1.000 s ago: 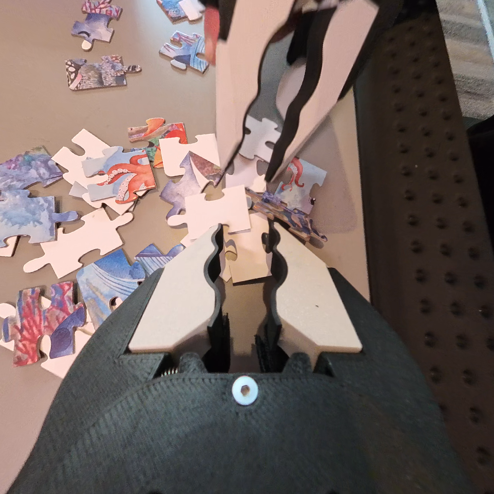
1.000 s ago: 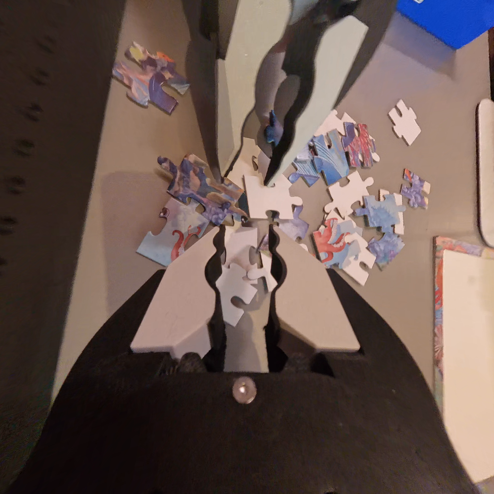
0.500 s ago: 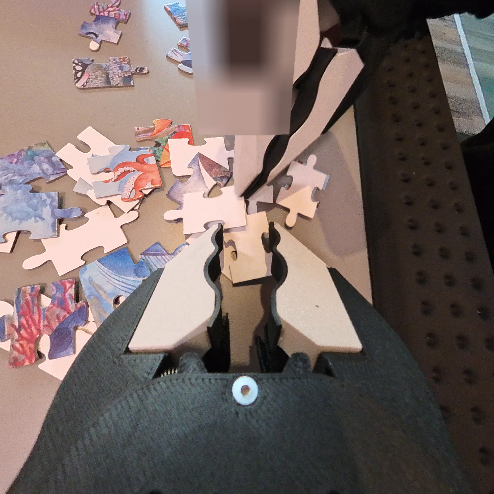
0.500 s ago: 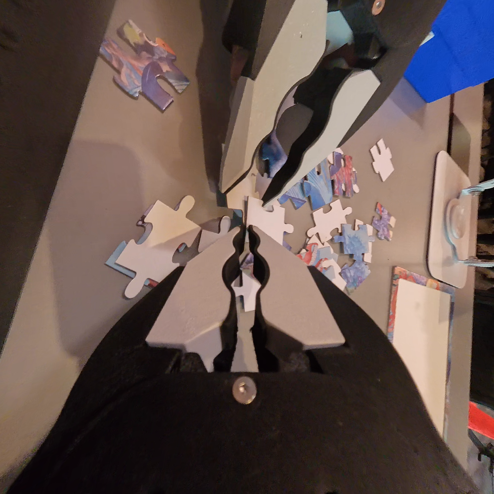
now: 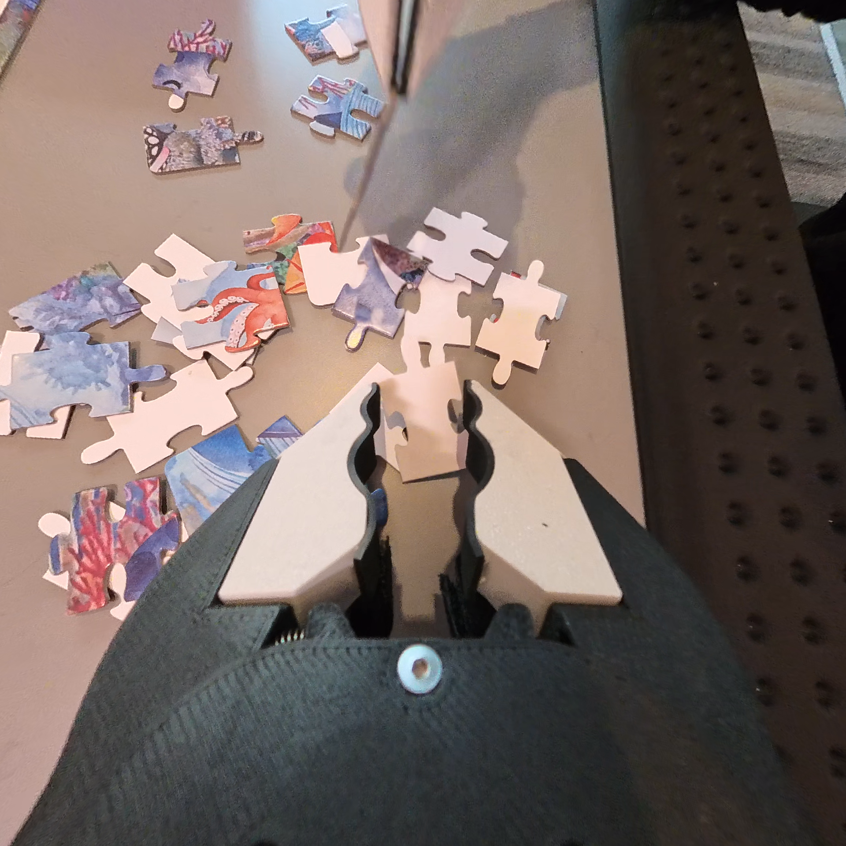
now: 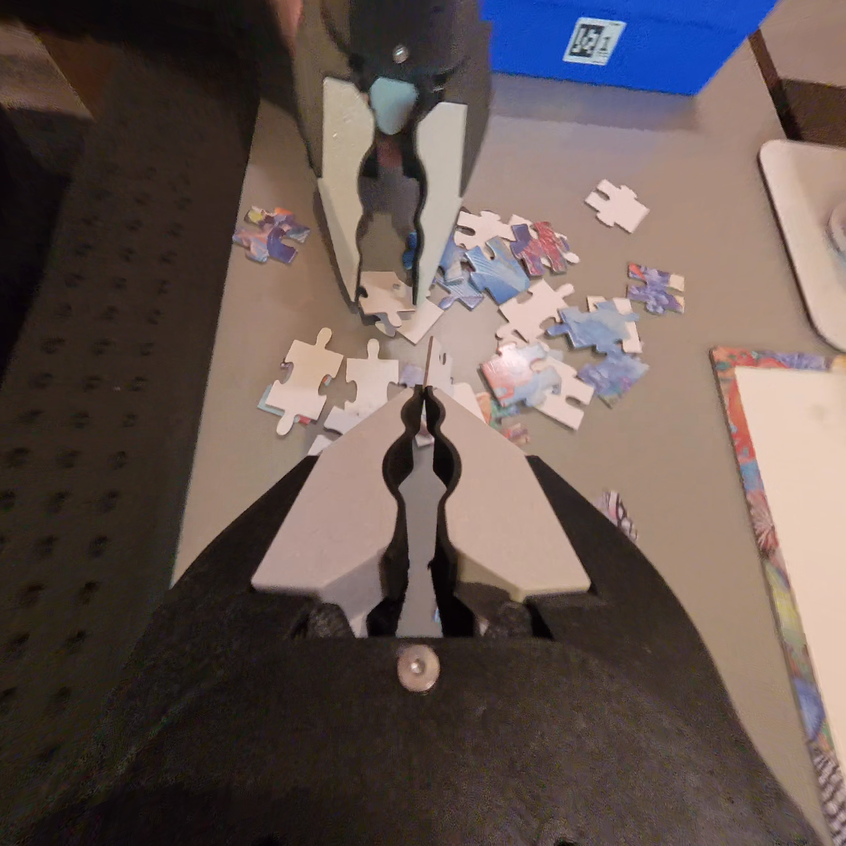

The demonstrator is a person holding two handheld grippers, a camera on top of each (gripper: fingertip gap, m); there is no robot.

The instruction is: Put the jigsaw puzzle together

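Right gripper (image 6: 425,389): fingers pinched on thin cardboard jigsaw piece (image 6: 429,361), held edge-on above grey counter (image 6: 595,137), likely lifted for flipping.
Left gripper (image 5: 421,389): fingers part-open, empty, straddling white face-down piece (image 5: 423,421).
Remaining loose pieces scattered, many face-down; printed puzzle frame (image 6: 751,458) awaits.

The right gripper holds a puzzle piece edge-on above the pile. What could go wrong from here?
1. The right gripper pinches the thin piece only at its tips, so it could twist or slip out.
2. The left gripper is open around a white face-down piece overlapping others; closing may drag neighbours.
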